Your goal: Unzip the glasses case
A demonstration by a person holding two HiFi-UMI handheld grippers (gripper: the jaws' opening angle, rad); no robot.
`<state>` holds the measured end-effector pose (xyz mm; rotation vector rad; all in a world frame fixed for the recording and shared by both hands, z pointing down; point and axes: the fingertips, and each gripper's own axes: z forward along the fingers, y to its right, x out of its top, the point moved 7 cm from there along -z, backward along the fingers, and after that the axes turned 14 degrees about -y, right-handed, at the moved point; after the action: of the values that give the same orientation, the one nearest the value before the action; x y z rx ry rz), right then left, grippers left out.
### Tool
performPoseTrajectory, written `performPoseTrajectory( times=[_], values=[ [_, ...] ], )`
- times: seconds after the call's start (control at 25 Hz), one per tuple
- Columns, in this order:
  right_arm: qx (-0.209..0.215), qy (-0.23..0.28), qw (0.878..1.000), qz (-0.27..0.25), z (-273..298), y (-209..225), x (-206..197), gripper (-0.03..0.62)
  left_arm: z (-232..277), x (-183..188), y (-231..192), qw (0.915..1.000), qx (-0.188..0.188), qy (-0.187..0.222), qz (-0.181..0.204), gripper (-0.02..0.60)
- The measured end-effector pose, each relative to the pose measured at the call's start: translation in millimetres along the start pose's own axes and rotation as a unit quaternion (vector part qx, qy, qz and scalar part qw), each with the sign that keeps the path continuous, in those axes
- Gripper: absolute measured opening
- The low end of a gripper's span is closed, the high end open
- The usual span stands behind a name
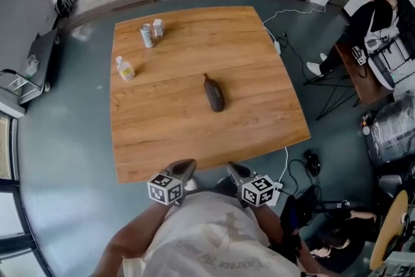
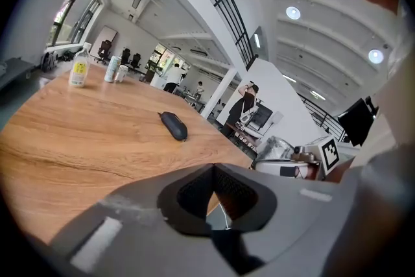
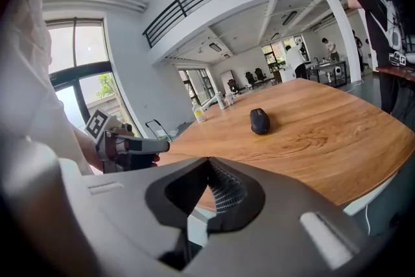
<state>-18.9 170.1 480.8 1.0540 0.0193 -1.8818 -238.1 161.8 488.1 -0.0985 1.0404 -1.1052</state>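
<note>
The dark, oblong glasses case (image 1: 214,94) lies zipped near the middle of the wooden table (image 1: 168,139). It appears small and far off in the left gripper view (image 2: 174,125) and in the right gripper view (image 3: 260,120). Both grippers are held close to my body, just off the table's near edge and well short of the case. The left gripper (image 1: 188,164) has its jaw tips meeting, with nothing between them (image 2: 214,165). The right gripper (image 1: 232,167) is likewise shut and empty (image 3: 208,159).
A small yellow-labelled bottle (image 1: 125,68) and two cans (image 1: 148,36) stand at the table's far left. A person (image 1: 382,10) stands beyond the right side by a desk. Cables (image 1: 285,42) trail on the grey floor to the right of the table.
</note>
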Motion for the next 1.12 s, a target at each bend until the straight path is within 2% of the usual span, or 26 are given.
performPoseTrajectory(
  times=[0.16,0.4,0.76,1.12],
  values=[
    [0.008,-0.013,1.000,0.003,17,14,9,0.008,8,4,-16,0.9997,0.011,-0.009,-0.023,0.006],
    [0.055,-0.044,0.997,-0.009,42,46,30,0.008,39,30,-26,0.9979,0.033,-0.021,-0.051,0.006],
    [0.115,-0.072,0.988,-0.071,61,105,80,0.008,105,80,-17,0.9949,0.060,-0.043,-0.069,0.006],
    [0.144,-0.078,0.984,-0.074,61,158,94,0.008,135,96,-3,0.9895,0.107,-0.045,-0.086,0.006]
  ],
)
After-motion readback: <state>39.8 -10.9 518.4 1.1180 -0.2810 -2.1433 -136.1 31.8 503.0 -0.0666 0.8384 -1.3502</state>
